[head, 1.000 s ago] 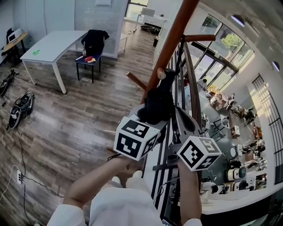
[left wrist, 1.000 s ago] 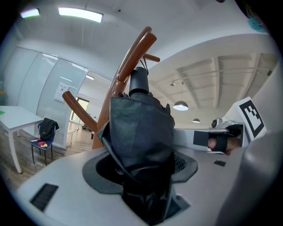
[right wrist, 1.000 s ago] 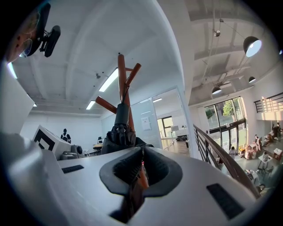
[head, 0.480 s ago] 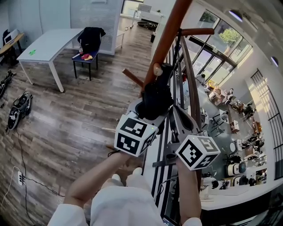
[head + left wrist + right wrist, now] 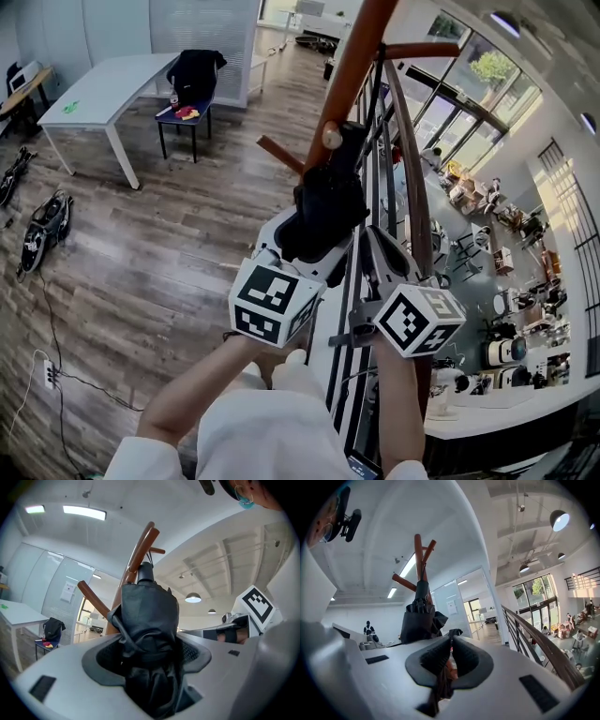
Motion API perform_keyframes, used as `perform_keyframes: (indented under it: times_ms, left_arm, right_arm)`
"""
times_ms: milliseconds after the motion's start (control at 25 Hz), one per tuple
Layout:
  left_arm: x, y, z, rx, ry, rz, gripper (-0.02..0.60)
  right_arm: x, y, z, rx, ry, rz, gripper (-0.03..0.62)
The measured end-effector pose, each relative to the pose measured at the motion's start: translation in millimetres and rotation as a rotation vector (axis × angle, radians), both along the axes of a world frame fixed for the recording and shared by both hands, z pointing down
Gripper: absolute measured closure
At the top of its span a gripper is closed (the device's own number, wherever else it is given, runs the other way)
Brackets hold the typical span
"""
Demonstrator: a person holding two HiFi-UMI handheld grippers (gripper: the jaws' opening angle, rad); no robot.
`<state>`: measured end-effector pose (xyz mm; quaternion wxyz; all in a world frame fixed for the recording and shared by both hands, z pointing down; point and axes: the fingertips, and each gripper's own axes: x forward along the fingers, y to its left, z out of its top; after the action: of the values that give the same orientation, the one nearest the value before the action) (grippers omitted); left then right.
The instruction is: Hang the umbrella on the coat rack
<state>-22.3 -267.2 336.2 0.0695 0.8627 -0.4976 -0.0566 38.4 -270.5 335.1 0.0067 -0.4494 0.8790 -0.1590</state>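
Umbrella (image 5: 323, 202): long axis fwd, approx level, far end twd coat rack (image 5: 361, 56)

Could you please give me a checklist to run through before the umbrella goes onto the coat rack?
1. Hold of the right gripper on the dark strap: ok, its jaws pinch it.
2. Hold of the left gripper on the umbrella: cannot tell; its jaws have just been opening with the umbrella between them.
3. Umbrella folded: ok.
4. Umbrella raised beside the coat rack: ok.
5. Bare peg in sight: ok.
6. Strap over a peg: not ok; it sits in the right gripper.
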Motion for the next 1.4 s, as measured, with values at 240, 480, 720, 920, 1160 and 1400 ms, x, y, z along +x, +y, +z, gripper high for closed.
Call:
perform_keyframes:
  times_ms: [240,480,720,920,1160,1400]
  left_arm:
    - [-4.4,10.7,4.4,0.017,0.038,-0.031,0.281]
    - [4.1,12.3,-1.8,-0.001,0.019,-0.013,0.279]
    - [11.2,20.0,-9.2,0.018,-0.014,0.007,0.279]
    - [15.6,27.1,-7.0,0.015,-0.027,0.027,0.281]
    - [25.2,34.9,1.8,-0.013,-0.072,0.051,0.282]
    - [28.3,46.7,23.9,-0.085,-0.085,0.037,0.369]
  right_arm:
    - [-0.1,2.7,11.2,-0.009,-0.004,-0.011,0.553]
    - [2.6,-2.3,4.4,-0.009,-0.011,-0.016,0.553]
    - [4.5,-5.1,5.6,-0.014,-0.024,-0.01,0.553]
    - [8.3,-4.6,8.7,-0.016,-0.036,-0.007,0.553]
    - [20.6,0.5,9.4,-0.002,-0.026,0.0,0.553]
    - [31.7,14.8,3.7,0.066,0.064,0.027,0.553]
